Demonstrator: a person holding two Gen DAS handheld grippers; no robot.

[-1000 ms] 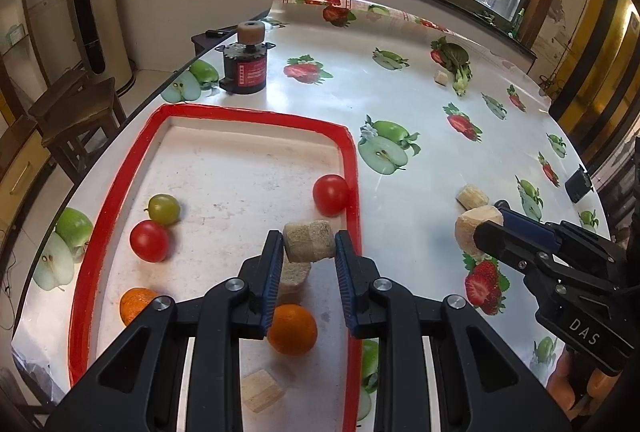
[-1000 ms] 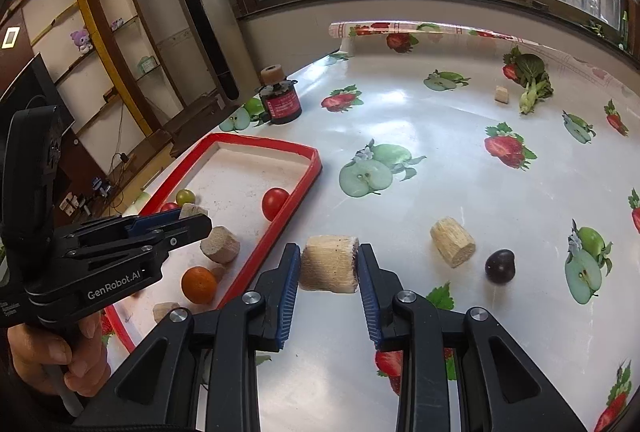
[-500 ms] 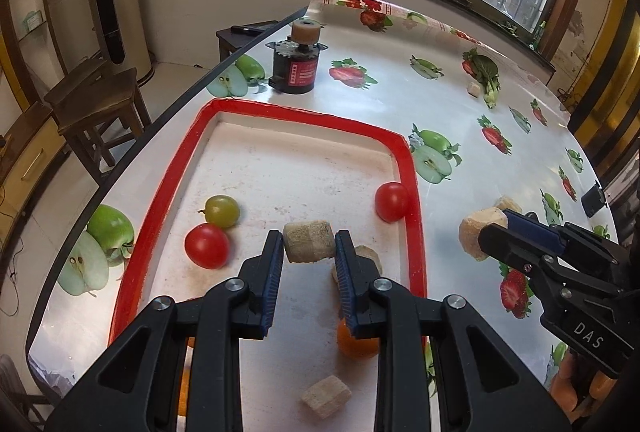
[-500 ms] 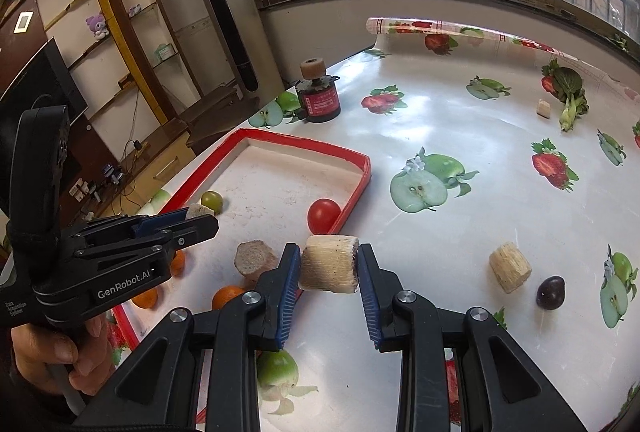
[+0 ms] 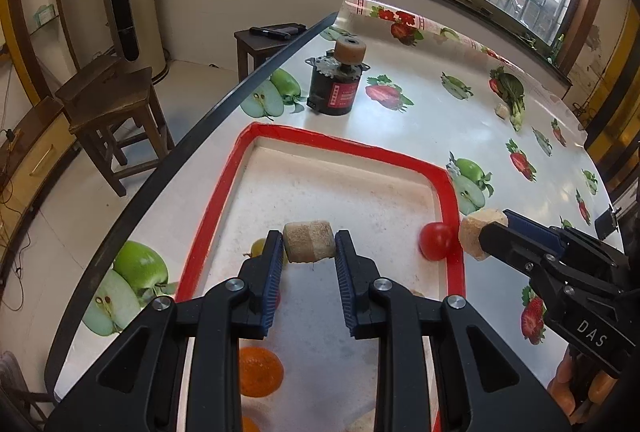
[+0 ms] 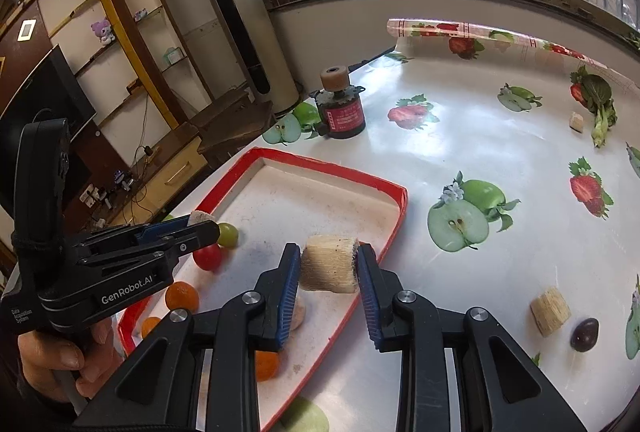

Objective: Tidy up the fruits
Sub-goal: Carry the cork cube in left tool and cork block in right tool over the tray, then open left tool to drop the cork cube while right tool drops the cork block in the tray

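Observation:
My left gripper (image 5: 309, 246) is shut on a tan cork-like chunk (image 5: 309, 240), held above the red-rimmed tray (image 5: 344, 145). My right gripper (image 6: 329, 266) is shut on a pale ridged chunk (image 6: 329, 268) over the tray's (image 6: 320, 164) right rim; that gripper (image 5: 486, 232) also shows in the left wrist view. In the tray lie a red tomato (image 5: 436, 240), a green grape (image 6: 227, 234), another tomato (image 6: 208, 256) and oranges (image 5: 260, 372). On the fruit-print tablecloth lie another ridged chunk (image 6: 550, 310) and a dark plum (image 6: 585, 334).
A black and red motor with a cork wheel (image 5: 336, 87) stands beyond the tray. A small pale piece (image 6: 576, 121) lies far right by a printed vegetable. Wooden stools (image 5: 108, 99) stand off the table's left edge. A hand (image 6: 60, 356) holds the left gripper.
Both grippers have carried their chunks leftward across the table. The left one now hangs over the tray's middle and the right one over its right rim.

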